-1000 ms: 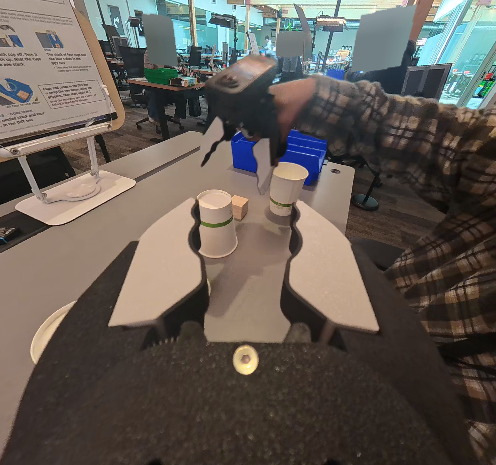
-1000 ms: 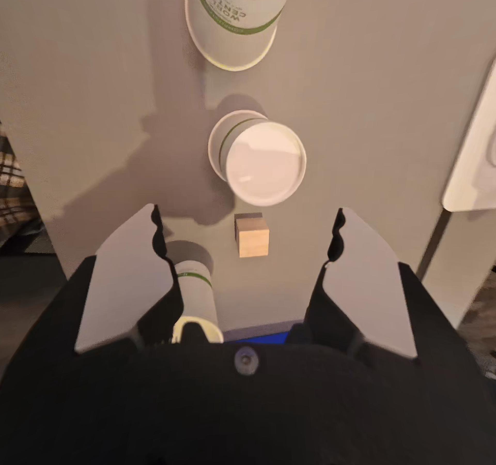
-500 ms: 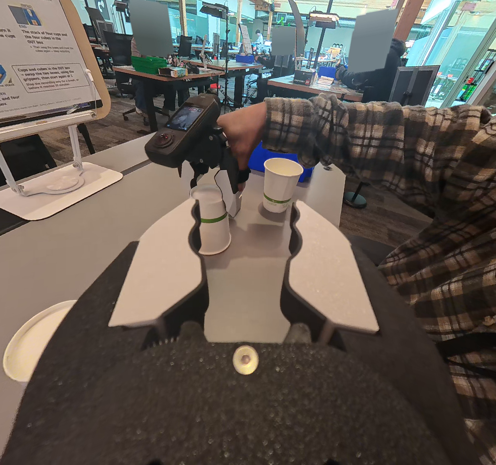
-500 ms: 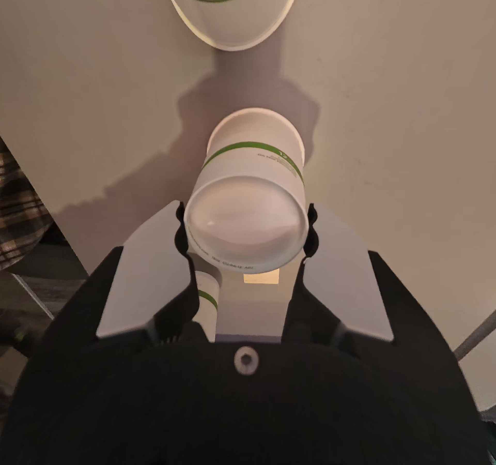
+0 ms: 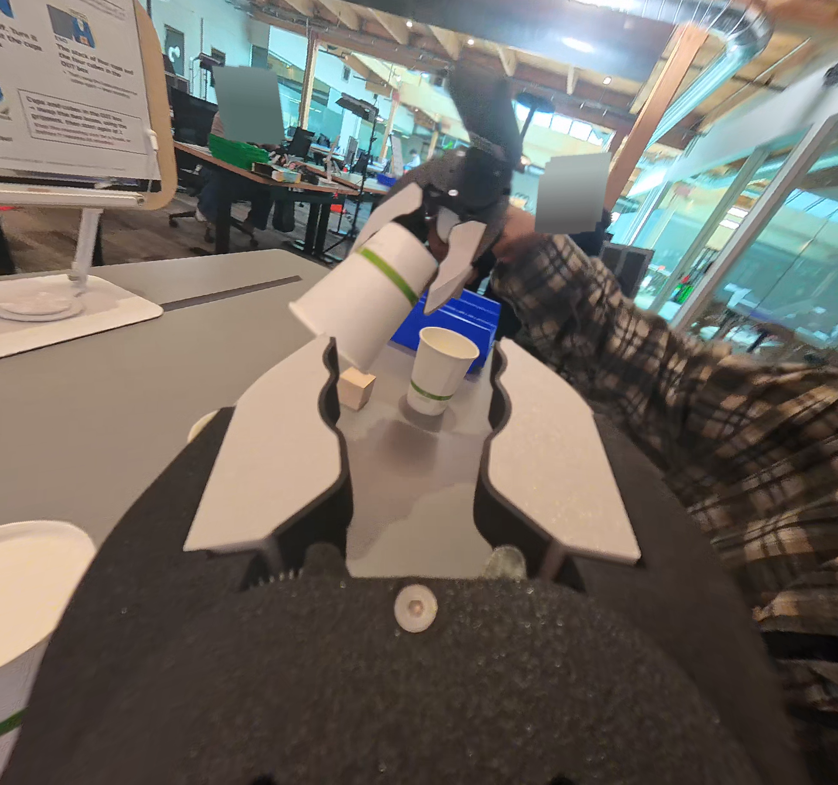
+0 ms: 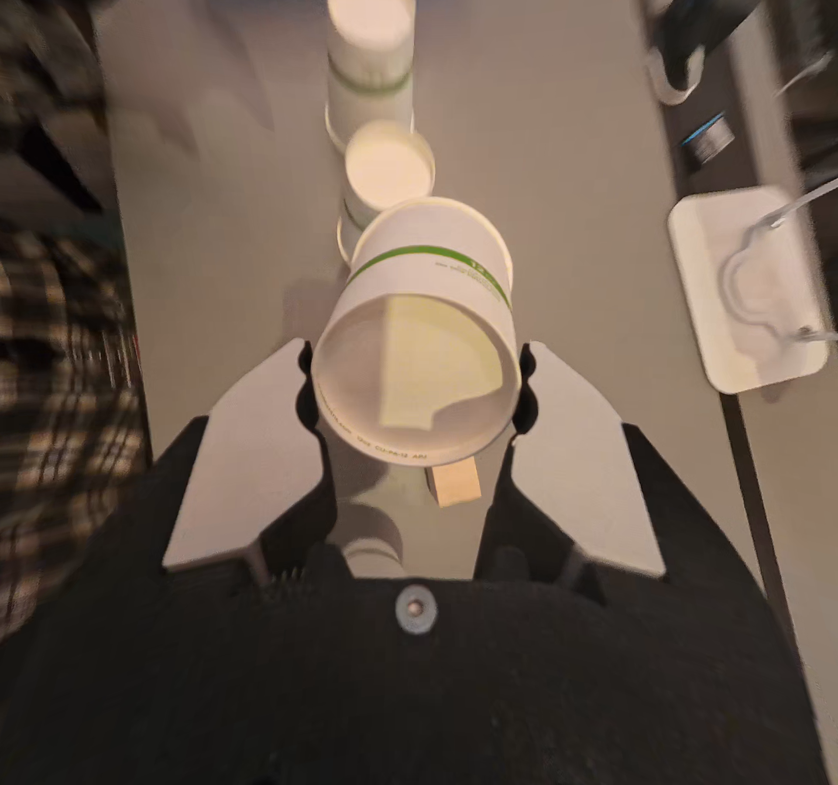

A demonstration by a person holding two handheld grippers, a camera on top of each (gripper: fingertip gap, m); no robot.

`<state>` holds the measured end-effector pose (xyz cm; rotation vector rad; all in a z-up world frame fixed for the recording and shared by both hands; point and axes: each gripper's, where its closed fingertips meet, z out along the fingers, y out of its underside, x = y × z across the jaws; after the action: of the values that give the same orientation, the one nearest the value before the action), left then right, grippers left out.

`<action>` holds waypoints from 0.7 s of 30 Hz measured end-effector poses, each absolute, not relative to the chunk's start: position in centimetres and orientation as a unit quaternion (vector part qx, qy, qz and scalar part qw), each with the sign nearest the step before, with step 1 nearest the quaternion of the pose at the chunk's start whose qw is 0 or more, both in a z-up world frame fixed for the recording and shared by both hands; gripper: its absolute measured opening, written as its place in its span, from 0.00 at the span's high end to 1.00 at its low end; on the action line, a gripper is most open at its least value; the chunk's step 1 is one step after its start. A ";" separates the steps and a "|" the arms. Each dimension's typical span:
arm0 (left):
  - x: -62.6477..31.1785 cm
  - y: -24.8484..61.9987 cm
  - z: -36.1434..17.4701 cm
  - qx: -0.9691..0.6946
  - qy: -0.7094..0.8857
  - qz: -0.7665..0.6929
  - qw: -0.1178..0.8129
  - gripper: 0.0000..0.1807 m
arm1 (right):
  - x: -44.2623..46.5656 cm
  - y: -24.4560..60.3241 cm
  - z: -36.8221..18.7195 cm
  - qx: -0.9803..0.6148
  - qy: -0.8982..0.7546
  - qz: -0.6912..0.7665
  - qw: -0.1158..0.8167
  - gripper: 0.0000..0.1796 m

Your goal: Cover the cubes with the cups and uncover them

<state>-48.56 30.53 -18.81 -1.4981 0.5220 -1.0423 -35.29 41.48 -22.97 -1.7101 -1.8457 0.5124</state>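
One wooden cube shows half-hidden, seemingly beneath right gripper's lifted cup.

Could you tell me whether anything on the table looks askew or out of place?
Only the held cup: the right gripper holds it tilted, mouth down, off the table above the bare cube. Nothing looks spilled or damaged.

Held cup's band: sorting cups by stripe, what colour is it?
Green, on the white cup in the right claw; clearest in the left wrist view.

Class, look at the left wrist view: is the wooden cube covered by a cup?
No: the wooden cube sits bare on the table, with the cup held tilted above it by the right gripper.
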 end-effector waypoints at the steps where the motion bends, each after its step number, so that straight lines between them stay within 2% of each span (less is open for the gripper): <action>1: -48.3 30.6 -19.0 -0.640 0.220 -0.458 0.576 0.65 | -35.3 40.7 -21.9 -0.630 -0.670 0.217 0.325 0.53; 5: -46.7 30.9 -20.1 -0.645 0.224 -0.485 0.546 0.65 | -35.4 37.0 -20.4 -0.577 -0.600 0.293 0.470 0.53; 8: -44.8 30.7 -21.1 -0.649 0.236 -0.503 0.519 0.65 | -35.7 34.5 -21.1 -0.542 -0.566 0.320 0.532 0.53; 16: -41.9 30.3 -23.3 -0.662 0.254 -0.527 0.468 0.66 | -36.8 31.6 -22.2 -0.491 -0.534 0.374 0.578 0.54; 21: -41.8 30.9 -24.8 -0.680 0.225 -0.550 0.430 0.62 | -36.9 32.2 -22.8 -0.493 -0.532 0.379 0.575 0.54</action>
<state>-41.76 30.93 -24.80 -1.6968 0.5617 -1.3713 -36.93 32.20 -22.82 -1.1536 -1.2457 0.8881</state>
